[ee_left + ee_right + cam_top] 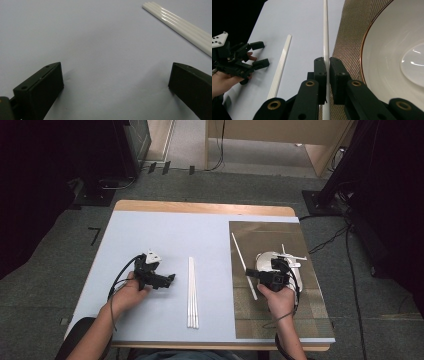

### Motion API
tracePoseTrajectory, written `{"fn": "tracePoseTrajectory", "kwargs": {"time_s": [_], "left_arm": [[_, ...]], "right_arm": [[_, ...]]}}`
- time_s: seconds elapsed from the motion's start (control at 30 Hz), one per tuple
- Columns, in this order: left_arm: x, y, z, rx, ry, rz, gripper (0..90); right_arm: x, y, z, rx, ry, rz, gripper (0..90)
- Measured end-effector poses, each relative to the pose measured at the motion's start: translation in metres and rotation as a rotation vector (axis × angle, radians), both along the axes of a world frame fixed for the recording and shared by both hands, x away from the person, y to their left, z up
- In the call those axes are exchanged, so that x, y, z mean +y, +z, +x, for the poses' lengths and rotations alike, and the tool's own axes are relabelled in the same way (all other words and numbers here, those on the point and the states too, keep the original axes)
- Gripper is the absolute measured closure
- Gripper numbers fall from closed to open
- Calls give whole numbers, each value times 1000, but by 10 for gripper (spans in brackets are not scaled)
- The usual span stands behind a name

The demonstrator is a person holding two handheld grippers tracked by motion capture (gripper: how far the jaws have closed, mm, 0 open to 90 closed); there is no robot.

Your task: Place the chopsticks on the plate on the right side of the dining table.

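My right gripper (251,273) (327,62) is shut on a long white stick (244,265) (326,37) that lies slanted over the left edge of the gold woven mat (270,315) (352,35). Just to its right on the mat stands a white bowl (266,259) (387,57) with a thin brown rim. Two more white sticks (294,256) rest across the bowl's far side. A bundle of several white sticks (192,292) (180,27) (280,66) lies mid-table. My left gripper (171,279) (116,75) (259,53) rests left of the bundle, open with nothing between its fingers.
The pale table top (165,240) has a wooden edge (200,207) at the back. Dark equipment stands and cables (345,235) sit on the carpet around the table. Bare surface lies between the bundle and the mat.
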State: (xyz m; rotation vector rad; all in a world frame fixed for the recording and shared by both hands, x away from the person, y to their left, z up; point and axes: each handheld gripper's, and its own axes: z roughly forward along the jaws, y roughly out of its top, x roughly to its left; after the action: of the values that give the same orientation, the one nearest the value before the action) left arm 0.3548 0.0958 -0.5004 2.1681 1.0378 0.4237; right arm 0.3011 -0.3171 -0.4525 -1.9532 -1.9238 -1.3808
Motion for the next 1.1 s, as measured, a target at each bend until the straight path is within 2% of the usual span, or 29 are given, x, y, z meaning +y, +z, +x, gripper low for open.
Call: {"fn": "tracePoseTrajectory", "kwargs": {"time_s": [0.63,1.1], "left_arm": [[0,0,0,0,0,1,0],[0,0,0,0,0,0,0]], "right_arm": [[-14,6,-3,-5,-35,10,854],[-26,11,-7,-10,-59,41,854]]}}
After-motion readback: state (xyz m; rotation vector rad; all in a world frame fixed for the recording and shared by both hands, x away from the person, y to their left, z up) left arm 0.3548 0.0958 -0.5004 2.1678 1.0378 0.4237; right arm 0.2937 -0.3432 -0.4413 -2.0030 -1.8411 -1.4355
